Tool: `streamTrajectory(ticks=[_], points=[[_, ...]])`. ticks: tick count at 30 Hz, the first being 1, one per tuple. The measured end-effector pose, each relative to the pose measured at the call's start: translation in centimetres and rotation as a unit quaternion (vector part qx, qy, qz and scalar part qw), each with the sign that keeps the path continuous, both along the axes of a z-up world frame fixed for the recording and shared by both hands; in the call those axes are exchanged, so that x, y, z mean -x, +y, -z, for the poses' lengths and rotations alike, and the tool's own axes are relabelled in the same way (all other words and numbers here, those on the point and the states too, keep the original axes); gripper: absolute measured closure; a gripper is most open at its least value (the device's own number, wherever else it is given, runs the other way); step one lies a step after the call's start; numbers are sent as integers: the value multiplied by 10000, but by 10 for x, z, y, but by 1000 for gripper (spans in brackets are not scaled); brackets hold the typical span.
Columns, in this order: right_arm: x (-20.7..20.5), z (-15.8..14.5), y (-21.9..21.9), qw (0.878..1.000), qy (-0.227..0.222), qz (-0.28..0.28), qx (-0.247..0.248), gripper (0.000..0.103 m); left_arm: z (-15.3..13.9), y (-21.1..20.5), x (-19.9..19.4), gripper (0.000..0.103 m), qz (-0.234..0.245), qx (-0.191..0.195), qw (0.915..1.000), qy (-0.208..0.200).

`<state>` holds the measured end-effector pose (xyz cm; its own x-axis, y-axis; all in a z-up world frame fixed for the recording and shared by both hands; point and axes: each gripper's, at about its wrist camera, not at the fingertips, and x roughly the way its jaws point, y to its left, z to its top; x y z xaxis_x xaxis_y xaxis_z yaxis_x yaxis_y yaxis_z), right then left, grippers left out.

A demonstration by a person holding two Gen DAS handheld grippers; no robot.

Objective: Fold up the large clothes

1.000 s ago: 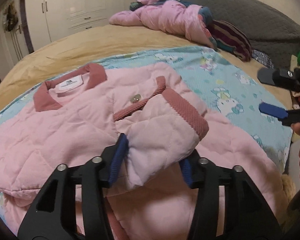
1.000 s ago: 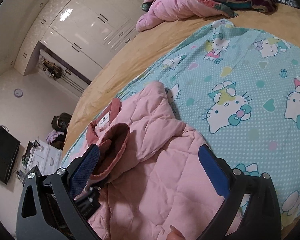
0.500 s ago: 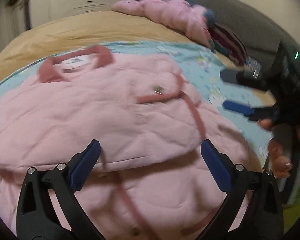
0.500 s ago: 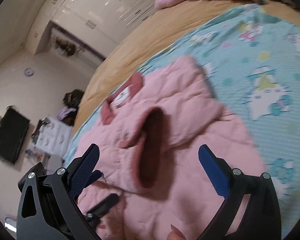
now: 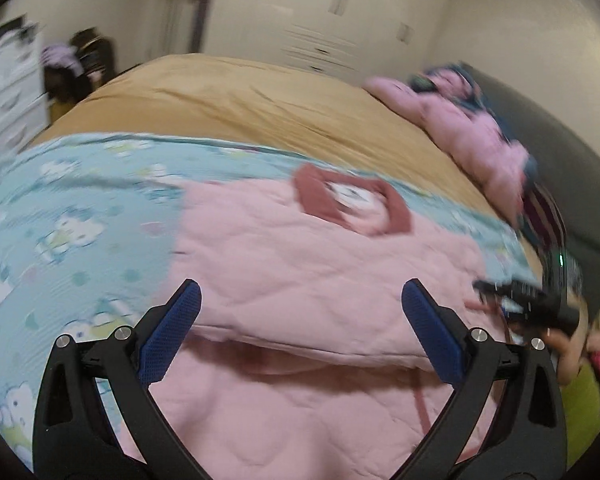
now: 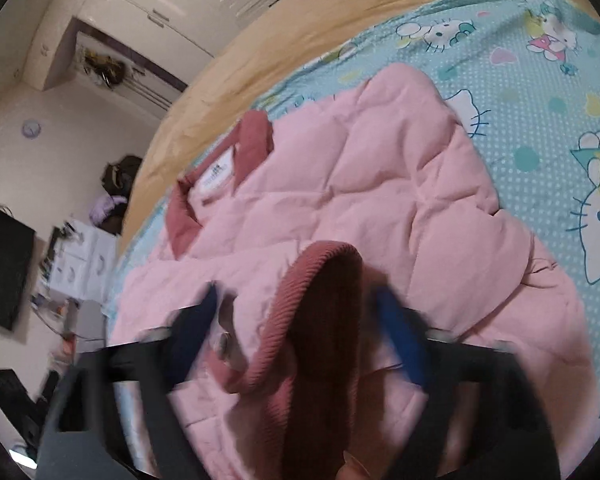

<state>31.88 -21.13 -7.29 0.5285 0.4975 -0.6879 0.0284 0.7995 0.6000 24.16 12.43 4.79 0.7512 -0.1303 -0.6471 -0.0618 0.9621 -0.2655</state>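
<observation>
Our right gripper point(image 6: 296, 320) has just been closing around the ribbed sleeve cuff point(image 6: 320, 312); pad contact is too blurred to tell.

Our left gripper point(image 5: 300, 320) gapes empty at lower centre over the pink quilted jacket point(image 5: 320, 272), spread mid-frame on the cartoon-print sheet point(image 5: 72, 216).

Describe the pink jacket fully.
The pink jacket is quilted and puffy, with a darker rose ribbed collar around a white neck label. It lies spread flat on the cartoon-cat sheet. One sleeve is folded across the body, its ribbed rose cuff gaping between the right gripper, whose jaws have just been closing around it. The left gripper hovers open above the body.
</observation>
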Motion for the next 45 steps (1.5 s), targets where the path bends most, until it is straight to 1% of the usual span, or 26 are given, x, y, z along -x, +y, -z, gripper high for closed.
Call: streamTrajectory(ticks=[1,2,3,4,5,7,9,10,11,14,17,19,20,24,28,30,31,32,36,37,40,43,45], points=[[1,-3,3,9998,-126,-81,114,56,0,11,1,9,-135,68,9999,-17],[3,-7,4,9995,-232,-129,165,75,-1,19,2,9,-240,115,9996,-32],[5,-13,5,9990,-360,-192,183,81,-1,26,4,9,-332,154,9993,-39],[5,-19,6,9986,-440,-227,209,85,-2,35,5,9,-413,224,9989,-53],[7,-32,6,9970,-661,-282,293,87,-2,40,6,9,-458,275,9985,-79],[7,-55,8,9930,-1039,-371,416,89,-4,52,6,9,-600,317,9976,-112],[4,-88,14,9856,-1480,-558,598,89,-5,61,6,9,-720,327,9968,-121],[2,-97,16,9830,-1596,-626,657,89,-6,63,5,9,-742,352,9965,-144],[0,-113,21,9779,-1787,-749,779,89,-7,66,5,9,-760,380,9962,-163],[-10,-145,32,9663,-2149,-954,1045,89,-9,67,-1,9,-756,458,9959,-184],[-23,-159,43,9547,-2370,-1027,1478,90,-6,61,-14,9,-596,611,9962,-142],[-30,-158,45,9507,-2415,-1047,1642,90,-2,50,-29,9,-420,515,9978,-36],[-35,-154,44,9515,-2362,-1025,1687,90,0,44,-36,9,-353,453,9983,1],[-41,-128,38,9587,-2074,-895,1728,90,13,18,-69,9,-21,377,9991,209],[-37,-102,27,9651,-1824,-766,1716,90,29,-8,-92,9,349,239,9986,328],[-36,-94,24,9673,-1725,-747,1703,90,38,-15,-101,10,442,209,9977,461],[-35,-92,24,9677,-1700,-744,1708,89,41,-16,-103,13,473,205,9975,482],[-35,-90,23,9682,-1663,-737,1720,89,45,-19,-105,20,492,191,9973,503],[-31,-87,22,9683,-1611,-748,1758,89,57,-23,-110,31,487,143,9969,596],[-31,-87,22,9686,-1596,-740,1758,89,60,-23,-110,37,481,200,9969,591],[-30,-86,21,9696,-1539,-706,1765,89,66,-22,-110,41,482,228,9967,610],[-32,-83,21,9713,-1386,-604,1837,89,74,-24,-111,41,525,223,9959,702],[-32,-82,24,9710,-1349,-566,1890,88,79,-26,-112,41,559,142,9952,785]])
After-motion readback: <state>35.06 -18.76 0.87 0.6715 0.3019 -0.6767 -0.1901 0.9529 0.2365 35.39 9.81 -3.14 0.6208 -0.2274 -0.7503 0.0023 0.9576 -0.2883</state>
